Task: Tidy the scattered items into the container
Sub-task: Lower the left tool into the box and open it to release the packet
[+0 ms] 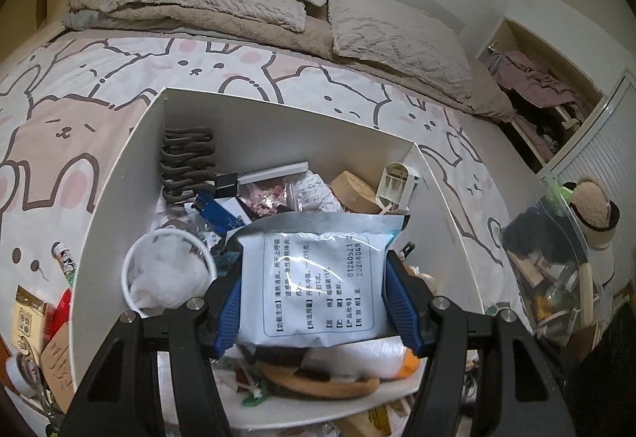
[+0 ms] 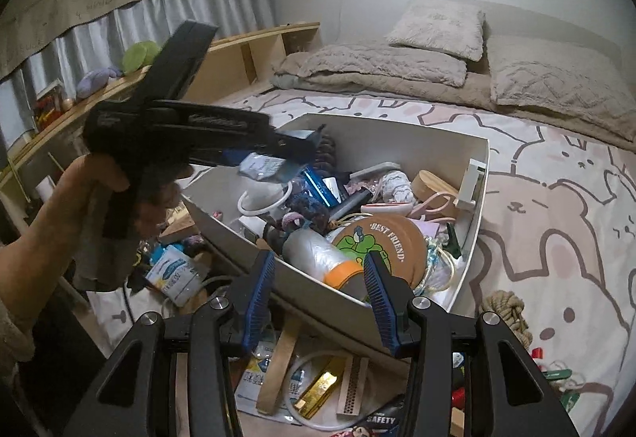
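left gripper (image 1: 314, 288): jaws clamped on foil sachet (image 1: 318, 278) above white box (image 1: 119, 174) | right gripper (image 2: 318, 302): jaws wide apart, empty, at box's near wall | box on bed (image 2: 556, 206)

Dim, flat indoor light with a cool grey cast in both views; source unseen. Soft, weak shadows inside the white box (image 1: 119, 174). Streak of glare across the shiny packet (image 1: 318, 278). Strong fisheye bending of the bed (image 2: 556, 198), black vignette at every corner. Slight blur on the left tool (image 2: 296, 155) and hand (image 2: 95, 194).
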Demonstrator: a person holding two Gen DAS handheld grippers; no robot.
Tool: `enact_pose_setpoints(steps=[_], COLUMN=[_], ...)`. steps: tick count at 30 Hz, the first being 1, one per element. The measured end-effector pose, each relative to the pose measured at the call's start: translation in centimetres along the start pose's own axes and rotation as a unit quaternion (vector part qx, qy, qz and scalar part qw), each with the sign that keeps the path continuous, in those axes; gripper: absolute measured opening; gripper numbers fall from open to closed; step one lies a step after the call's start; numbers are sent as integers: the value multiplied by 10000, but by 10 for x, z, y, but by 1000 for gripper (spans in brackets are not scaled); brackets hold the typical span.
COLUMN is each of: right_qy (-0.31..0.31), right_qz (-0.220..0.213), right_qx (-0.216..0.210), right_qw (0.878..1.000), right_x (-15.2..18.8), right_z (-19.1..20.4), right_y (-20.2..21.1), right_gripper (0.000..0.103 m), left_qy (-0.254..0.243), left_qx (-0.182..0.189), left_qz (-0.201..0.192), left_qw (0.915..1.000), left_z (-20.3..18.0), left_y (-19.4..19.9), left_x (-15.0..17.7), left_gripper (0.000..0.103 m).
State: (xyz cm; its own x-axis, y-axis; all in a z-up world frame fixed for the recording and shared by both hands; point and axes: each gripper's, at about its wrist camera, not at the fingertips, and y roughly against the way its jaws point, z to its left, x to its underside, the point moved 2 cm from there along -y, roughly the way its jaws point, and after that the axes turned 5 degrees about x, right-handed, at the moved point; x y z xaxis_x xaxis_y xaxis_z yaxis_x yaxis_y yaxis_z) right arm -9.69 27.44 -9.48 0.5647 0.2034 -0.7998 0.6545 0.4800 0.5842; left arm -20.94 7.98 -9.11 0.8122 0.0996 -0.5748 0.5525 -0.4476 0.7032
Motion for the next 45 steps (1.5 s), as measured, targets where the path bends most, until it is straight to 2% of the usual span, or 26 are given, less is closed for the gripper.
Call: enact_pose_setpoints(steps=[9,23,38,39,41,42,43,45], right_qy=[-23,-229,-402,-407,-415,-416,-415,-416], right_qz=[-252,-461,-502,-503,-510,-513,-515,-522], right_qx=[287,257,224,220,217,212,211,216], right_qw=[9993,9983,9977,9977,9976,9976,9976,9975], right_x=[2,7,10,9,9,9,9,9], right_z=[-9,-28,-41,-41,-40,-39,-39,-39], right_y=[13,16,19,19,20,20,20,21], right_gripper=[47,47,47,47,47,47,47,47], left_qy=[484,1088,1713,1754,1761,1715,1685,1613], left_qx=[-7,-249,-278,-244,-249,-275,-290,-328], left_qz=[304,860,849,857,892,923,924,916], left_qw=[9984,9900,9811,9805,9800,9805,9809,9821], left_z=[-4,1,17,18,19,19,18,16], left_y=[-35,-91,-112,-112,-112,-112,-111,-109], left_x=[-18,-29,-33,-33,-32,-32,-32,-31], left_gripper=[63,63,64,65,73,88,98,99])
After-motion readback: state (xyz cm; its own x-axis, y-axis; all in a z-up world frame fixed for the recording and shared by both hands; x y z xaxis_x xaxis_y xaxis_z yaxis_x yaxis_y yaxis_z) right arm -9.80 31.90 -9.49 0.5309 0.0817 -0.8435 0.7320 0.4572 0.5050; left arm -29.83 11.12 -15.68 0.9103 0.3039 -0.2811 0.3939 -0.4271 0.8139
